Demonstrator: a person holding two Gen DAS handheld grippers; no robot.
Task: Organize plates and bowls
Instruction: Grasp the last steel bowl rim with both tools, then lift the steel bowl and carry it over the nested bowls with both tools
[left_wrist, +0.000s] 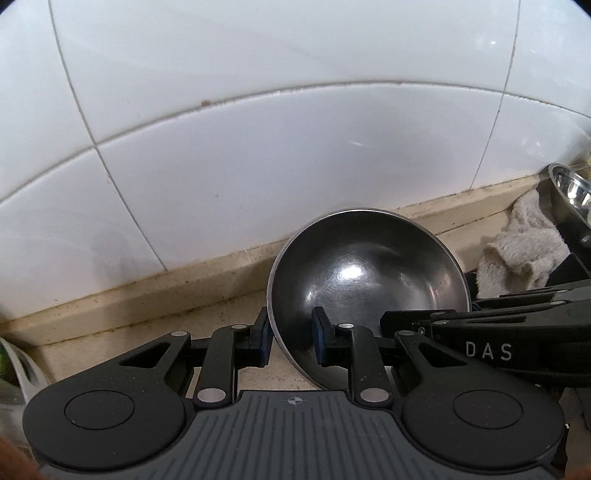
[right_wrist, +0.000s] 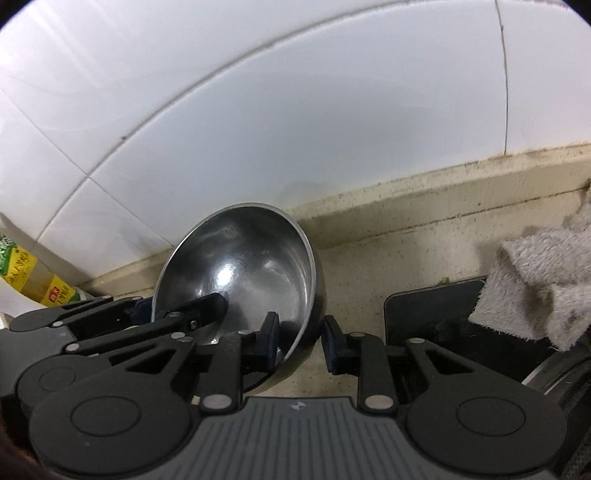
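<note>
A single steel bowl (left_wrist: 365, 280) (right_wrist: 251, 266) is tilted with its opening towards both cameras, close to the tiled wall. My left gripper (left_wrist: 291, 339) is shut on the bowl's left wall, one blue pad inside and one outside. In the right wrist view the left gripper (right_wrist: 177, 306) reaches in from the left, one finger lying inside the bowl. My right gripper (right_wrist: 301, 341) is shut on the opposite wall of the same bowl, the rim between its pads. It enters the left wrist view from the right as a black arm marked DAS.
A grey towel (left_wrist: 524, 251) (right_wrist: 546, 280) lies to the right, partly over a flat black slab (right_wrist: 436, 314). Another steel bowl (left_wrist: 569, 192) stands at the far right by the wall. A yellow-labelled bottle (right_wrist: 29, 273) is at the left. The beige counter ledge (right_wrist: 443, 206) runs under white tiles.
</note>
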